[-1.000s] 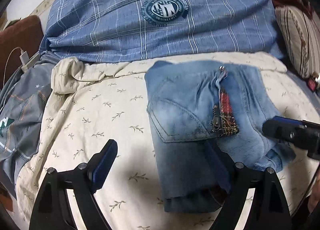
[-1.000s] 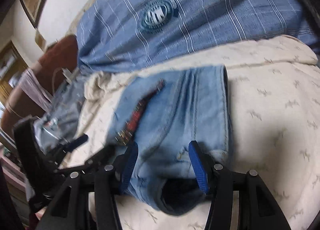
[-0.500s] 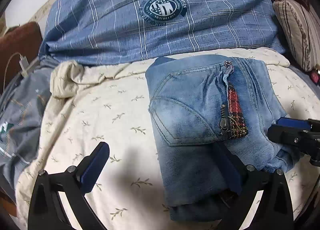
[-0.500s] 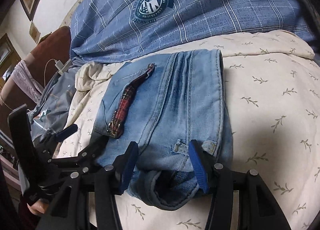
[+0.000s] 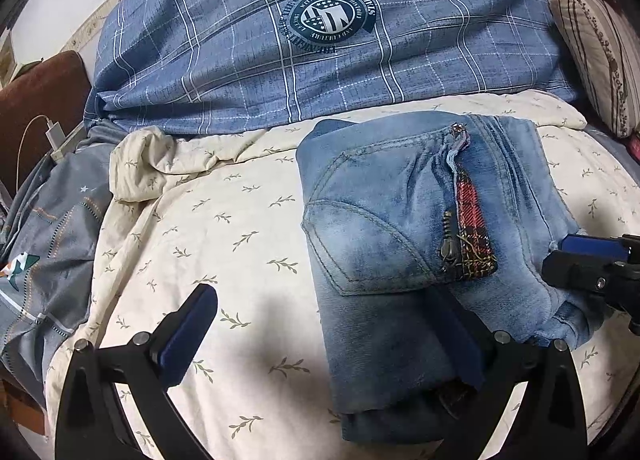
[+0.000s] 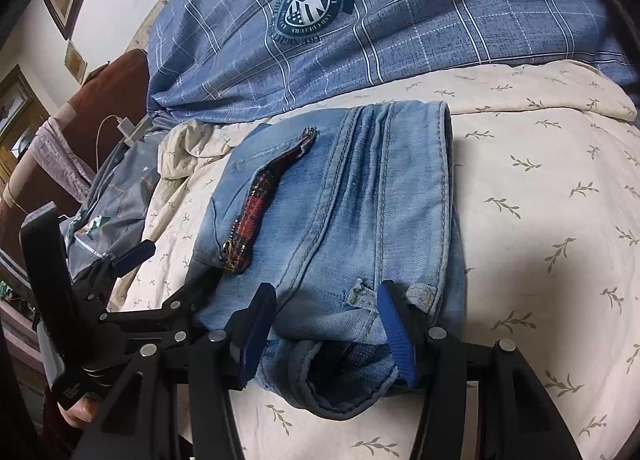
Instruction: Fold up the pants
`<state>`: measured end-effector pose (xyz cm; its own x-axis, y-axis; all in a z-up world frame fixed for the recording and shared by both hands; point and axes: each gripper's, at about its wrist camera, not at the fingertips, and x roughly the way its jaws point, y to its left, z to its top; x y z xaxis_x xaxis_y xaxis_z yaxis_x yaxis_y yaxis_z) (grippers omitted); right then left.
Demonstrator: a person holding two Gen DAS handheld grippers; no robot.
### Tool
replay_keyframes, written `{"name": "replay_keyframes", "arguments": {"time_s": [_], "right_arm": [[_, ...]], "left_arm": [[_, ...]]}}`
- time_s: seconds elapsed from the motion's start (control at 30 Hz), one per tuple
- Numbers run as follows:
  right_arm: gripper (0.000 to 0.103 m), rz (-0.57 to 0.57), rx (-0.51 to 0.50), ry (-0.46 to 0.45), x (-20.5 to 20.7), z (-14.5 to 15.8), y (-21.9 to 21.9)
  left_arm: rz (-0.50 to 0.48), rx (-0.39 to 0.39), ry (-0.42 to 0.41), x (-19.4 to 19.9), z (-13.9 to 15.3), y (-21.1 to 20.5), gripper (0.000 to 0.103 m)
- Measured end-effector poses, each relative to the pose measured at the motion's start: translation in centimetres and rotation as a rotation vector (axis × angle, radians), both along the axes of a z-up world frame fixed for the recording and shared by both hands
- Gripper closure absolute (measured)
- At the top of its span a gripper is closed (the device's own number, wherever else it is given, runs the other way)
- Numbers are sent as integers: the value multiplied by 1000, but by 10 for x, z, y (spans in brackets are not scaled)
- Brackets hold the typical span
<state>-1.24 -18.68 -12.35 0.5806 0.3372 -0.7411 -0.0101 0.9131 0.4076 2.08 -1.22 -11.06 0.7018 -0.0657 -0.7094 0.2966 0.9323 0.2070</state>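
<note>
Light blue jeans point(image 5: 420, 260) lie folded into a compact stack on the cream leaf-print bedsheet point(image 5: 224, 228), back pocket and a red plaid zip trim on top. They also show in the right wrist view point(image 6: 360, 212). My left gripper point(image 5: 332, 332) is open wide, its right finger over the jeans' near left part, its left finger over bare sheet. My right gripper point(image 6: 326, 324) is open, its fingers either side of the jeans' near waistband edge, not pinching it. The right gripper shows at the right edge of the left wrist view point(image 5: 588, 260).
A blue plaid duvet point(image 5: 320, 40) with a round emblem lies behind the jeans. A striped pillow point(image 5: 596, 56) sits at the far right. Grey patterned bedding point(image 5: 52, 244) and a white charger cable point(image 5: 52, 132) lie on the left, by a brown headboard point(image 5: 36, 100).
Both grippers have drawn back slightly from the folded jeans and steadied. The jeans lie flatter and still. Both grippers stay open.
</note>
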Motion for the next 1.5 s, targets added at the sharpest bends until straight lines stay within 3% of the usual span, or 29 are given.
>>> {"name": "replay_keyframes", "arguments": {"time_s": [0.33, 0.73, 1.27, 1.5], "right_arm": [[43, 6, 57, -16, -8, 8, -8], [42, -76, 128, -112, -21, 27, -36], [38, -132, 179, -128, -19, 30, -38], [38, -126, 148, -117, -14, 28, -29]], "left_arm": [[6, 8, -26, -3, 8, -2, 0], [25, -50, -81, -5, 25, -1, 0], [90, -99, -58, 6, 27, 17, 0], [99, -96, -54, 9, 25, 21, 0]]}}
